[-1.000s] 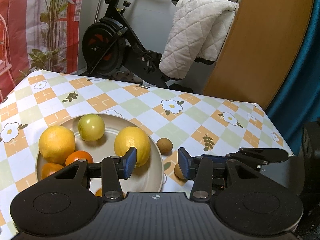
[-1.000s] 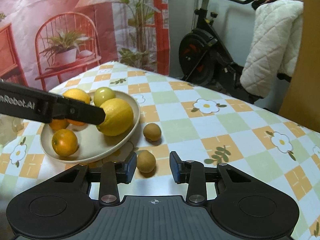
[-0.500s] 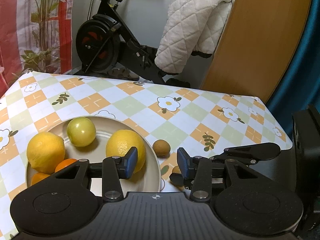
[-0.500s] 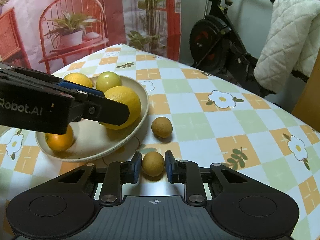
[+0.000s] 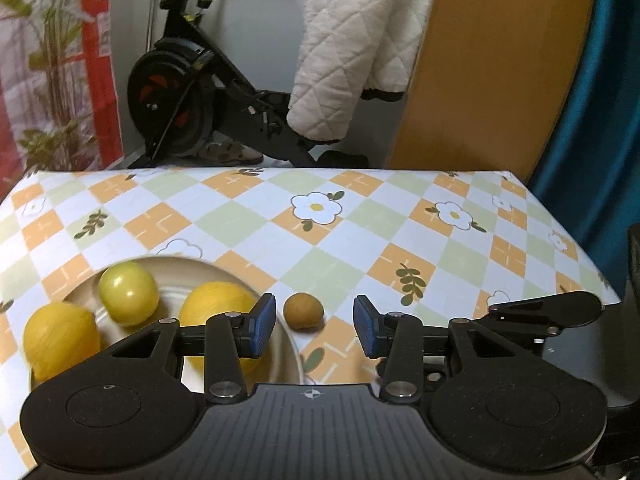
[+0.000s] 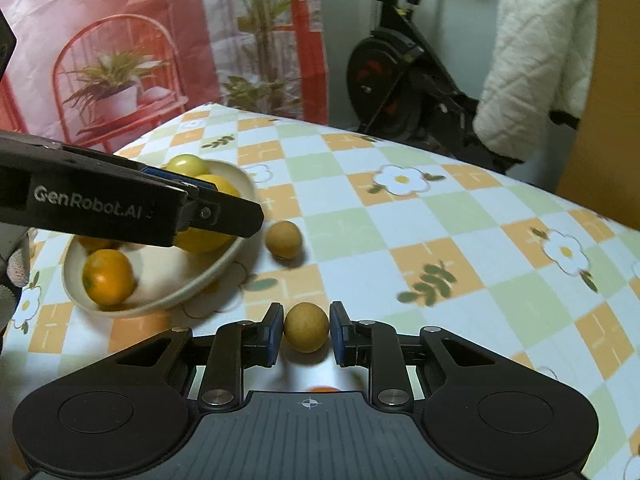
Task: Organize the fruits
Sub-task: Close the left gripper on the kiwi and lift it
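A beige plate [image 6: 160, 300] holds two lemons [image 5: 60, 342] [image 5: 218, 304], a green apple [image 5: 128, 294] and oranges [image 6: 107, 277]. My right gripper [image 6: 306, 330] is shut on a small brown fruit [image 6: 306, 326], held just above the tablecloth. A second small brown fruit [image 5: 303, 311] [image 6: 283, 239] lies on the cloth just right of the plate. My left gripper [image 5: 315, 326] is open and empty, hovering above the plate's right edge; it also shows in the right wrist view [image 6: 224, 208].
The table has a checkered flower-print cloth [image 5: 360, 232]. Its far edge and right edge are close. Behind it stand an exercise bike [image 5: 188, 96] with a white quilted cover [image 5: 352, 52], a wooden panel [image 5: 492, 64] and a plant backdrop [image 6: 160, 48].
My right gripper moved forward around the near brown fruit, closed on it and lifted it slightly. My left gripper rose and shifted right, staying open.
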Demonstrator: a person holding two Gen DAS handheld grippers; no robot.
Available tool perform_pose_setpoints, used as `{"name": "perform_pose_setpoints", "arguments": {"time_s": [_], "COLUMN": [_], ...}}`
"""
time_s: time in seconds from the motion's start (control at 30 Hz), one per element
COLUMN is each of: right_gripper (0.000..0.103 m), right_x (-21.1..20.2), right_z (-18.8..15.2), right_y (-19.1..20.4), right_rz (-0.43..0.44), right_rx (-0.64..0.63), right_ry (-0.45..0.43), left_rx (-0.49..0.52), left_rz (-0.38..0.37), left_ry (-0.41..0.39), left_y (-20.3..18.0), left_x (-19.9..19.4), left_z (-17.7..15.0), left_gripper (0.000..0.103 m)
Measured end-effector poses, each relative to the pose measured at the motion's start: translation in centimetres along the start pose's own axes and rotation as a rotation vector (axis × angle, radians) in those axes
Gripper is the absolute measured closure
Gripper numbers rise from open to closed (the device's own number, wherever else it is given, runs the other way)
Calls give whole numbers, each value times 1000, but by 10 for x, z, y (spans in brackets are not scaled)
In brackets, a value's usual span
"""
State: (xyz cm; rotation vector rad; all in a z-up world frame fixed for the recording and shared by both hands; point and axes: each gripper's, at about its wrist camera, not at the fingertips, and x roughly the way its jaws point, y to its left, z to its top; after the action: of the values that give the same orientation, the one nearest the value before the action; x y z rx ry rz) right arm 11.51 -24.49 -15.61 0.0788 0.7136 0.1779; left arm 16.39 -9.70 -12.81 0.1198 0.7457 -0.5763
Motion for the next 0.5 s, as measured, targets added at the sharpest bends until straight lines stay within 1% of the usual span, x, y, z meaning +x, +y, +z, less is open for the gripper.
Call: {"name": "perform_pose_setpoints", "arguments": {"time_s": [0.13, 0.2, 0.3, 0.5], "right_gripper": [81, 81, 81, 80], "right_x": [-3, -5, -8, -7], "right_z": [-4, -5, -7, -11], "right_y": [-5, -7, -11, -17], "right_rz": [-3, -8, -16, -13], "right_rx": [27, 35, 49, 76], "right_ry": [-12, -18, -25, -28], "left_rx": [10, 14, 24, 47], "left_rz": [9, 5, -1, 23], "left_ry": [12, 22, 34, 49], "left_y": [-1, 0, 0, 1], "left_x": [12, 17, 24, 34], "left_z": [3, 4, 6, 6], "left_gripper": [59, 70, 71, 71]}}
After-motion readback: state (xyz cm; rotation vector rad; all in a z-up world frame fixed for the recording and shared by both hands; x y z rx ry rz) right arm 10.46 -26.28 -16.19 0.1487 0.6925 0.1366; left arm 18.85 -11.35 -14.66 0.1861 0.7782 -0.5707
